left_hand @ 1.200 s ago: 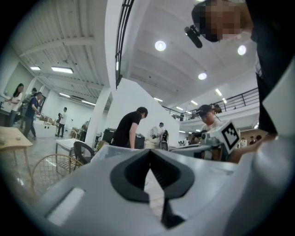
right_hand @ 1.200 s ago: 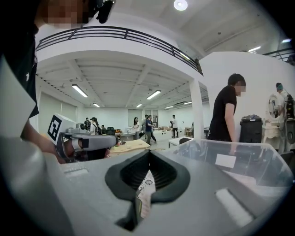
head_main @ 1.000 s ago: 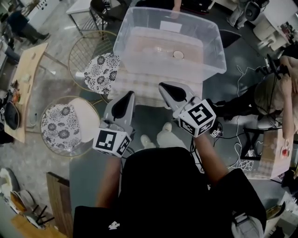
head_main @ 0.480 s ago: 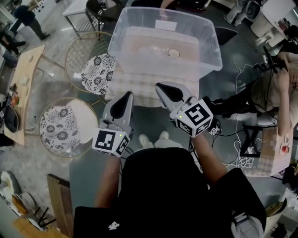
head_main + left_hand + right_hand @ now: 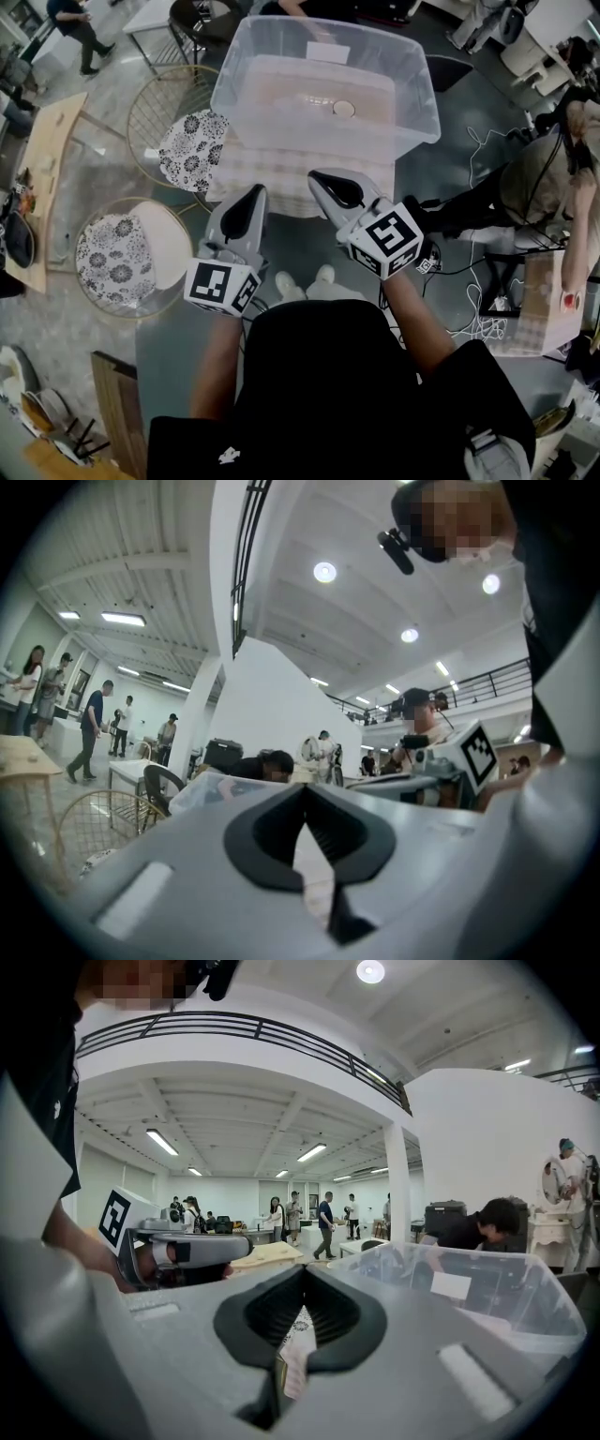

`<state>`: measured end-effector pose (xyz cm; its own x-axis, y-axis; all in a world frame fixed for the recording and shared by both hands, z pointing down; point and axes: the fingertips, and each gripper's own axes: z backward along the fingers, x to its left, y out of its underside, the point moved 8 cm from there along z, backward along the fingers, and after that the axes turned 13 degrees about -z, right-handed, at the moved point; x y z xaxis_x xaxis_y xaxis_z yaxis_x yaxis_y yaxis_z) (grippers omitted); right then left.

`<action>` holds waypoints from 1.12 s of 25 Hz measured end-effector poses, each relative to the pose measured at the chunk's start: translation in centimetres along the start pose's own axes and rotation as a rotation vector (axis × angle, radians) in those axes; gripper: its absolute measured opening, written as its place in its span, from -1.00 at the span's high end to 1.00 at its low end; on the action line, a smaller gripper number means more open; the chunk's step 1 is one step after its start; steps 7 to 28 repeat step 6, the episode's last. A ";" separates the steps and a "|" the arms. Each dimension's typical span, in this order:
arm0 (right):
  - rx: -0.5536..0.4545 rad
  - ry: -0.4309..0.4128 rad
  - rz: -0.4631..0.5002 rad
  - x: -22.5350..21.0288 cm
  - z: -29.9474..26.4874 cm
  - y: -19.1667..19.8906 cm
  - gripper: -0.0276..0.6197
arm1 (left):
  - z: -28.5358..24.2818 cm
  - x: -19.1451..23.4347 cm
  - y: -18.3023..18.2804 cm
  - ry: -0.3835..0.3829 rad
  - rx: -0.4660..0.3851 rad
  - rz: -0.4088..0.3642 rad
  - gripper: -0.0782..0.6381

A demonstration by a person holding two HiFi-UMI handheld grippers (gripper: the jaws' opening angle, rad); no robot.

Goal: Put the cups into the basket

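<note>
At lower centre, the left gripper point(image 5: 251, 195) and the right gripper point(image 5: 321, 180) are hovering side by side, each with its jaws together on nothing. Above them, the clear basket point(image 5: 419, 98) is sitting on a checked table point(image 5: 253, 173) (what looks like a cup point(image 5: 344, 109) is lying inside). At left, a floral-cushioned chair point(image 5: 192, 148) is standing beside the table, and a second chair point(image 5: 117, 258) lower down.

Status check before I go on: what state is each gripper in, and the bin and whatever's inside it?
Left gripper: shut, nothing between its jaws.
Right gripper: shut, nothing held.
Clear bin: upright on the table, no lid on.
Round object: lying on the bin's floor; too small to tell if it's a cup.
</note>
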<state>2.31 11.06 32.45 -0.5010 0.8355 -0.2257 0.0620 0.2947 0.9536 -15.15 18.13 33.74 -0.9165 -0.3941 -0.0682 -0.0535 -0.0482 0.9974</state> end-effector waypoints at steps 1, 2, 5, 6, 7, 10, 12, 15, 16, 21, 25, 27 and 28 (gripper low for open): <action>0.001 -0.001 -0.002 0.0 0.1 0.1 0.91 | 0.0 -0.1 0.0 -0.001 0.000 0.000 0.76; 0.002 -0.001 -0.004 -0.1 0.1 0.1 0.91 | -0.1 -0.2 0.0 -0.002 0.000 -0.001 0.76; 0.000 0.000 -0.011 -0.2 0.4 0.3 0.91 | -0.3 -0.4 -0.1 0.004 0.004 -0.010 0.76; 0.000 0.001 -0.013 -0.2 0.5 0.3 0.91 | -0.3 -0.5 -0.1 0.005 0.006 -0.013 0.76; 0.000 0.001 -0.013 -0.2 0.5 0.3 0.91 | -0.3 -0.5 -0.1 0.005 0.006 -0.013 0.76; 0.000 0.001 -0.013 -0.2 0.5 0.3 0.91 | -0.3 -0.5 -0.1 0.005 0.006 -0.013 0.76; 0.000 0.001 -0.013 -0.2 0.5 0.3 0.91 | -0.3 -0.5 -0.1 0.005 0.006 -0.013 0.76; 0.000 0.001 -0.013 -0.2 0.5 0.3 0.91 | -0.3 -0.5 -0.1 0.005 0.006 -0.013 0.76; 0.000 0.001 -0.013 -0.2 0.5 0.3 0.91 | -0.3 -0.5 -0.1 0.005 0.006 -0.013 0.76; 0.000 0.001 -0.013 -0.2 0.5 0.3 0.91 | -0.3 -0.5 -0.1 0.005 0.006 -0.013 0.76; 0.000 0.001 -0.013 -0.2 0.5 0.3 0.91 | -0.3 -0.5 -0.1 0.005 0.006 -0.013 0.76; 0.000 0.001 -0.013 -0.2 0.5 0.3 0.91 | -0.3 -0.5 -0.1 0.005 0.006 -0.013 0.76; 0.000 0.001 -0.013 -0.2 0.5 0.3 0.91 | -0.3 -0.5 -0.1 0.005 0.006 -0.013 0.76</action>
